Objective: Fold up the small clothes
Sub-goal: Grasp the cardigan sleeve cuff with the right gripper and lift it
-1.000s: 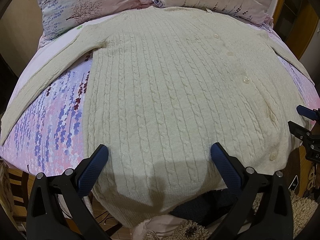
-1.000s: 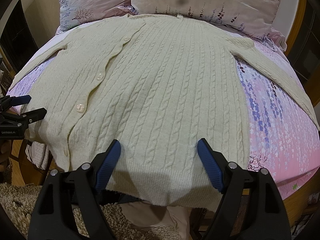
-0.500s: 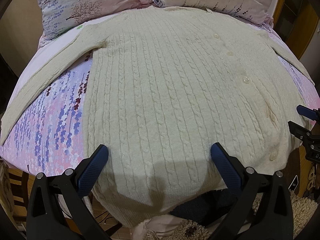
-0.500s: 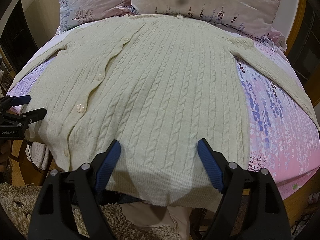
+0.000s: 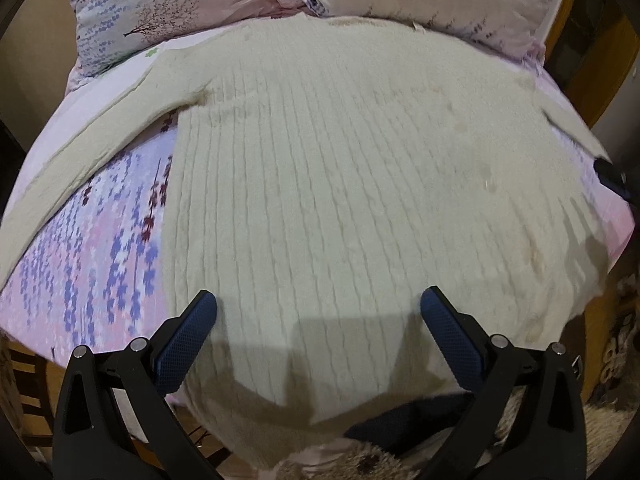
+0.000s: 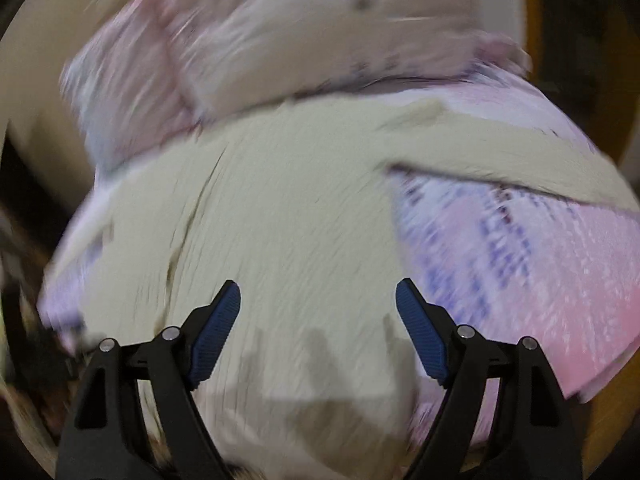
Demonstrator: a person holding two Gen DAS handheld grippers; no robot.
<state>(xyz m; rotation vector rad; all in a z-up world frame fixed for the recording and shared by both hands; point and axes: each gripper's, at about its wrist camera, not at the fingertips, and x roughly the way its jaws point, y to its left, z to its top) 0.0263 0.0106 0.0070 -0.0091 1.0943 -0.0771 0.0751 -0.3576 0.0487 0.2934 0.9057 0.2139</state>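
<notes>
A cream cable-knit cardigan (image 5: 340,184) lies spread flat on the bed, sleeves out to both sides, hem hanging over the near edge. My left gripper (image 5: 318,308) is open and empty, hovering over the hem. My right gripper (image 6: 318,300) is open and empty above the same cardigan (image 6: 288,208); that view is strongly blurred. One blue fingertip of the right gripper (image 5: 610,172) shows at the right edge of the left wrist view.
Two floral pillows (image 5: 180,4) lie at the head of the bed. The pink and purple flowered sheet (image 5: 92,256) shows left of the cardigan, and in the right wrist view (image 6: 520,256) to its right. A shaggy rug (image 5: 360,460) lies on the floor below.
Both grippers have moved forward over the cardigan. The right gripper is moving fast, tilting and blurring its view, and has risen at the right edge of the left view. Both stay open.
</notes>
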